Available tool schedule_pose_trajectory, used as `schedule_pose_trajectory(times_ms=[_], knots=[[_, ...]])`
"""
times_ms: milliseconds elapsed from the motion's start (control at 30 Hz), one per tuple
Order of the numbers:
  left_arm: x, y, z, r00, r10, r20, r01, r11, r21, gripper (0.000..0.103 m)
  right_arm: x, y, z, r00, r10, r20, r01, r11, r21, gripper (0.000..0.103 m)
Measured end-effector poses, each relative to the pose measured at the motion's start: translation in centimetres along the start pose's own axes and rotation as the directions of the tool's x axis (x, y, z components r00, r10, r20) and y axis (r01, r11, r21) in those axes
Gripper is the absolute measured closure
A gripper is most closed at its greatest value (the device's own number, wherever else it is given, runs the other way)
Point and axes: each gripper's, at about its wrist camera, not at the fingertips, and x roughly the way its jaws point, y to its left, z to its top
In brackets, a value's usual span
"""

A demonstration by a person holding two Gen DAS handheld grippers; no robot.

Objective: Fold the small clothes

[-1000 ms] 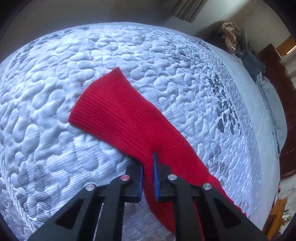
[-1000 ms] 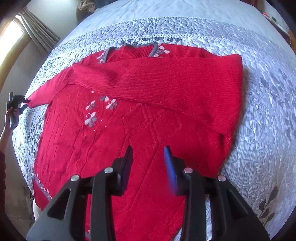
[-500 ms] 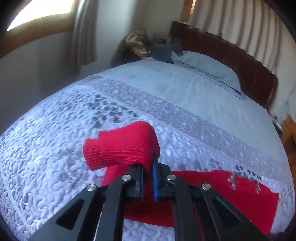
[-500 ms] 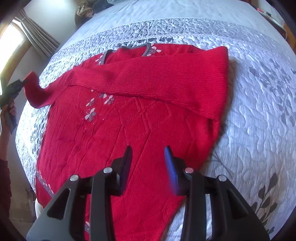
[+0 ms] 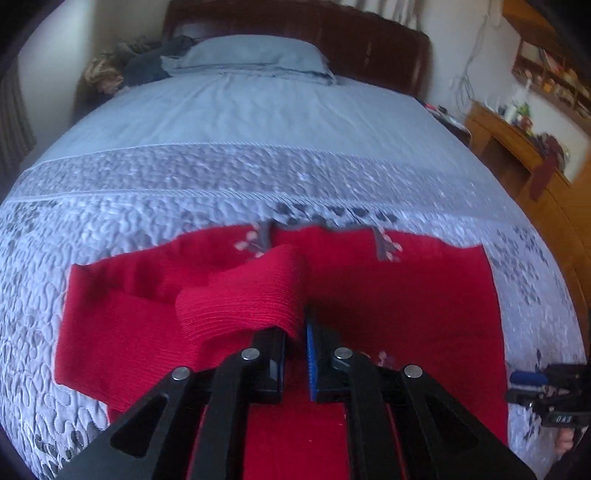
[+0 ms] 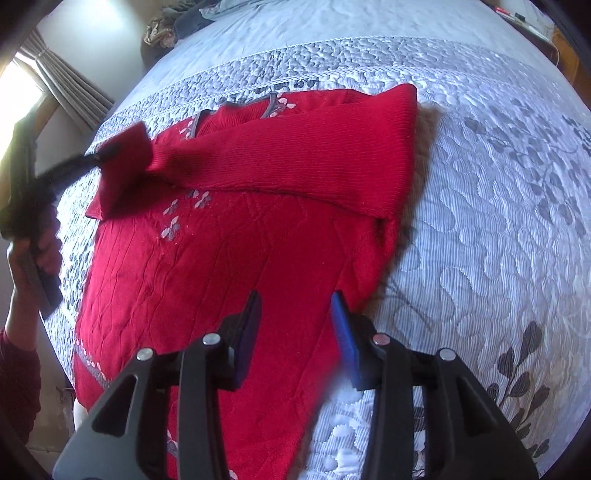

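A red knit sweater (image 6: 221, 258) lies flat on the quilted bed (image 6: 498, 221), its right sleeve (image 6: 295, 155) folded across the chest. My left gripper (image 5: 295, 325) holds the cuff of the other sleeve (image 5: 243, 299) above the sweater's body (image 5: 406, 314). Its jaws are opening, with the cuff's edge still pinched between the pads. In the right wrist view that left gripper (image 6: 92, 157) carries the lifted cuff (image 6: 125, 155) at the left. My right gripper (image 6: 295, 306) hovers over the sweater's lower part. Its jaws are opening, with nothing between them. It also shows as the right gripper (image 5: 546, 391) at the picture's edge.
A pillow (image 5: 251, 55) and a dark headboard (image 5: 332, 29) stand at the bed's far end, with a pile of clothes (image 5: 122, 70) beside them. A wooden dresser (image 5: 517, 147) lines the right side. A hand (image 6: 33, 258) grips the left tool by the curtain (image 6: 70, 85).
My left gripper lifted the sleeve off the quilt and swung it over the sweater's body, rolling as it went. The right gripper widened a little and drifted slightly.
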Motion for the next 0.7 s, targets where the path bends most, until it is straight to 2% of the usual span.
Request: schedule_pose_trajectory(times_ms=[33,67,100,133,200,333,367,467,567,633,700], knots=[[0.1,-1.0,-0.7,0.999,-0.025,-0.023,0.026,0.999,0.028,0.086,0.0,0.0,0.0,1.0,0.0,0.0,0.0,1.0,-0.001,0.062],[0.0,-1.4,-1.0,0.997,-0.06,-0.041,0.062,0.997,0.036,0.07,0.1,0.0,0.0,1.0,0.001,0.0,-0.001,1.0,-0.001,0.062],[-0.3,-1.4,-1.2,0.994,-0.093,-0.052,0.095,0.995,0.034,0.063,0.2,0.0,0.0,1.0,0.002,-0.002,-0.002,1.0,-0.001,0.062],[-0.8,-1.0,-1.6,0.992,-0.119,-0.049,0.12,0.992,0.023,0.063,0.3,0.1,0.1,1.0,0.004,-0.005,-0.004,1.0,-0.001,0.062],[-1.8,0.5,-2.1,0.992,-0.116,-0.049,0.117,0.993,0.004,0.063,0.4,0.4,0.4,1.0,0.011,-0.006,-0.011,1.0,-0.005,0.061],[-4.0,6.6,-2.3,0.995,-0.102,-0.022,0.098,0.988,-0.121,0.063,0.9,2.3,1.4,1.0,0.023,-0.007,-0.023,0.999,-0.043,0.061],[-4.4,7.9,-2.2,0.996,-0.09,-0.013,0.087,0.985,-0.147,0.063,1.1,2.9,1.7,1.0,0.027,-0.009,-0.027,0.998,-0.052,0.061],[-5.0,12.1,-2.0,1.0,0.018,-0.012,-0.02,0.975,-0.222,0.064,1.7,5.1,2.6,0.999,0.042,-0.016,-0.044,0.996,-0.077,0.061],[-3.6,15.1,-2.0,0.99,0.112,-0.089,-0.131,0.959,-0.253,0.064,2.5,8.7,4.0,0.997,0.066,-0.029,-0.069,0.989,-0.134,0.061],[-2.2,16.2,-2.3,0.98,0.133,-0.147,-0.168,0.952,-0.255,0.065,3.1,11.3,5.3,0.995,0.094,-0.042,-0.1,0.98,-0.17,0.061],[-0.1,17.6,-2.9,0.969,0.112,-0.221,-0.174,0.944,-0.281,0.065,3.8,13.6,6.8,0.991,0.118,-0.061,-0.128,0.974,-0.187,0.061]])
